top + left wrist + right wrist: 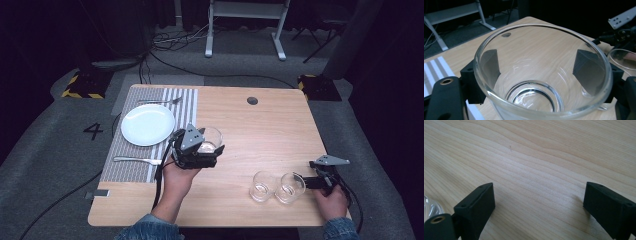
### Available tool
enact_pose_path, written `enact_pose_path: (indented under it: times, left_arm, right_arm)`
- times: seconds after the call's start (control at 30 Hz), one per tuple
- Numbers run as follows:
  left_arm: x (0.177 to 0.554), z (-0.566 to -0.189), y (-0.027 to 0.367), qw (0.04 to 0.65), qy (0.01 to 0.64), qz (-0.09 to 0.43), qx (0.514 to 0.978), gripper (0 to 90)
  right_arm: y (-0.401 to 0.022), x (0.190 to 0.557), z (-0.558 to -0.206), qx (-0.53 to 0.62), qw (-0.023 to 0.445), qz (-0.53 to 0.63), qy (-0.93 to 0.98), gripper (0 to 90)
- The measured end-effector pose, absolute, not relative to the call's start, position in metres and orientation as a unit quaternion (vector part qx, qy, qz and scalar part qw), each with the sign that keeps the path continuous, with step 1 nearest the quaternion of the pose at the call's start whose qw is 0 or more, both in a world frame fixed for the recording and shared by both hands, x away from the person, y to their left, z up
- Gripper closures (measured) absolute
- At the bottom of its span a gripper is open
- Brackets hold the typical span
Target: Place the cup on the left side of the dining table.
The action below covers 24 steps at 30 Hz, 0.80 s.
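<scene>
My left gripper (210,149) is shut on a clear glass tumbler (210,139) and holds it above the table, right of the placemat. In the left gripper view the tumbler (541,75) sits between the black fingers (490,65), its rim toward the camera. Two more clear glasses (262,186) (290,187) stand side by side near the table's front right. My right gripper (301,181) rests just right of them, open. In the right gripper view its jaws (539,202) stand wide apart over bare wood, with a sliver of glass (430,207) at the lower left.
A striped placemat (185,107) lies at the table's left with a white plate (148,124), a fork (160,101) behind it and a knife (137,160) in front. A round hole (252,100) sits near the wooden table's (270,130) far edge.
</scene>
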<state>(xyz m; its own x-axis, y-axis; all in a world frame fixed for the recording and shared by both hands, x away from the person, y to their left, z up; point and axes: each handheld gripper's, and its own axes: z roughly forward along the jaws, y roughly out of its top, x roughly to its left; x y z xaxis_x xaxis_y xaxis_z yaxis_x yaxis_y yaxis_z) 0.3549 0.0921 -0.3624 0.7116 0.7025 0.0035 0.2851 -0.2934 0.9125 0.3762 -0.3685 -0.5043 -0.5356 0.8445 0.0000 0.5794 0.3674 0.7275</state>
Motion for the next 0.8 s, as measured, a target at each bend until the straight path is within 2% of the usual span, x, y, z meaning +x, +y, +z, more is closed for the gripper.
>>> enact_pose_path:
  times: [0.17,0.8]
  left_arm:
    - [0.366,-0.353,0.103,0.492,0.341,0.241,0.764,19.0]
    - [0.409,-0.351,0.144,0.481,0.413,0.248,0.733,19.0]
  right_arm:
    - [-0.369,0.376,-0.504,0.442,0.191,0.347,0.805,10.6]
    - [-0.368,0.376,-0.504,0.442,0.191,0.347,0.805,10.6]
